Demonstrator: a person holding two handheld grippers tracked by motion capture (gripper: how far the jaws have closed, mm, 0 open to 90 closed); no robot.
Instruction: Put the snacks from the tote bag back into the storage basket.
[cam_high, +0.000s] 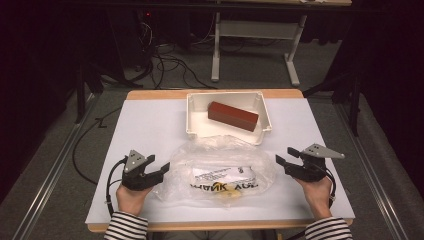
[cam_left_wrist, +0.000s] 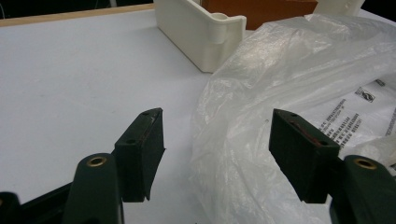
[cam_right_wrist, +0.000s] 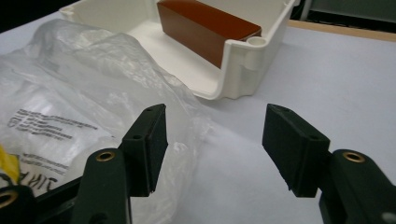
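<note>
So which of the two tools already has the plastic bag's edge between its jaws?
The left tool: its open jaws straddle the crumpled edge of the plastic bag. The right tool is open too, but between its jaws there is mostly bare table.

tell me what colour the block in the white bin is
Reddish-brown block, clearest in the right gripper view.
</note>
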